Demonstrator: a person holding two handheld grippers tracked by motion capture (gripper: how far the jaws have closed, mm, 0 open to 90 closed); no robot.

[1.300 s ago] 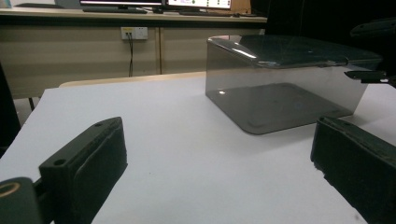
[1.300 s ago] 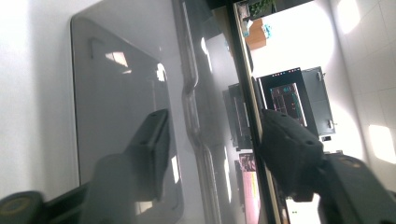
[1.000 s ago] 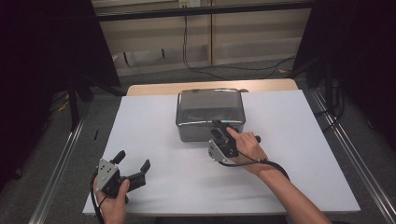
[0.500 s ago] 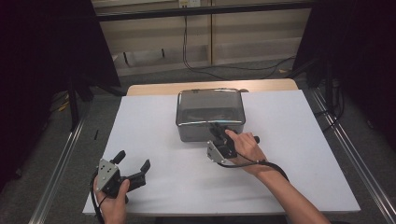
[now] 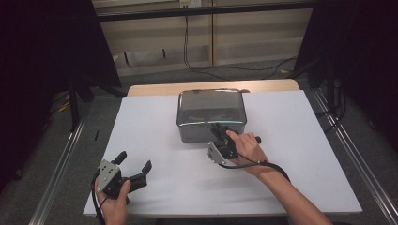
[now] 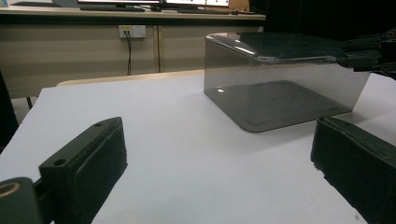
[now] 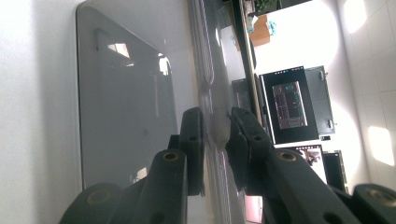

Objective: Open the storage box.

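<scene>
A smoky clear plastic box (image 5: 211, 112) with a lid stands at the back middle of the white tabletop (image 5: 150, 126). My right gripper (image 5: 217, 127) is at the box's near edge, turned on its side. In the right gripper view its jaws (image 7: 215, 122) close on the lid's rim (image 7: 210, 70), one pad on either side. From the left gripper view the same box (image 6: 280, 88) sits ahead to the right, with the right gripper (image 6: 369, 51) clamped on its lid edge. My left gripper (image 5: 135, 160) rests near the front left, open and empty (image 6: 217, 140).
A wooden table edge (image 5: 211, 87) shows behind the white sheet. Metal rails (image 5: 61, 164) run along both sides of the table, and cables (image 5: 206, 68) lie on the floor beyond. Bare white surface stretches between the two grippers.
The right gripper has crept slightly forward onto the box's near rim. The left gripper has stayed where it was.
</scene>
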